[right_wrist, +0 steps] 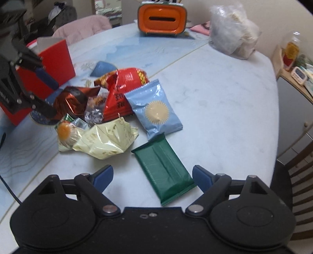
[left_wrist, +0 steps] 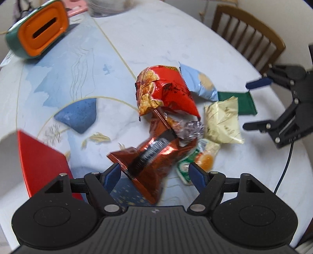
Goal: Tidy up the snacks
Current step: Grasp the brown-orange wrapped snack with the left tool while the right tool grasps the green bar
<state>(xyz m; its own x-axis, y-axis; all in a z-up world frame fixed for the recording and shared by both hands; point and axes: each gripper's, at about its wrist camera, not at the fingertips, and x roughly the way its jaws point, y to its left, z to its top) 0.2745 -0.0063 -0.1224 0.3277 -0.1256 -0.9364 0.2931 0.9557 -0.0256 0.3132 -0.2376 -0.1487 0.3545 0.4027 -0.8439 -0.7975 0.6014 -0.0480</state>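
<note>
- Seven or so snack packets lie heaped on the table (right_wrist: pixel 225 93), and as far as I can see none has reached the red box (right_wrist: pixel 56 58) yet, so I judge the sorting barely begun.
- My left gripper (left_wrist: pixel 154 173) is spread wide around the near end of the copper foil bag (left_wrist: pixel 154 156); one fingertip (left_wrist: pixel 112 174) sits right at its edge, but blur keeps me from telling whether I touch it. I grip nothing.
- My right gripper (right_wrist: pixel 152 175) is also spread wide and holds nothing; the near end of the green bar packet (right_wrist: pixel 164 168) lies between my fingers, flat on the table.
- Beyond it sit the light blue packet (right_wrist: pixel 154 111), the crumpled cream bag (right_wrist: pixel 105 140), the big red bag (right_wrist: pixel 121 88), a small orange-and-green sachet (right_wrist: pixel 66 130) and a silvery twist-wrapped candy (right_wrist: pixel 93 116), all touching or overlapping.
- The red box stands open at my left, just beside the pile; I take it for the likely container.
- An orange-and-teal slotted container (right_wrist: pixel 161 18) and a clear plastic bag (right_wrist: pixel 232 31) stand at the far edge, well apart from the heap.
- Left to do: every packet, one grasp at a time.
</note>
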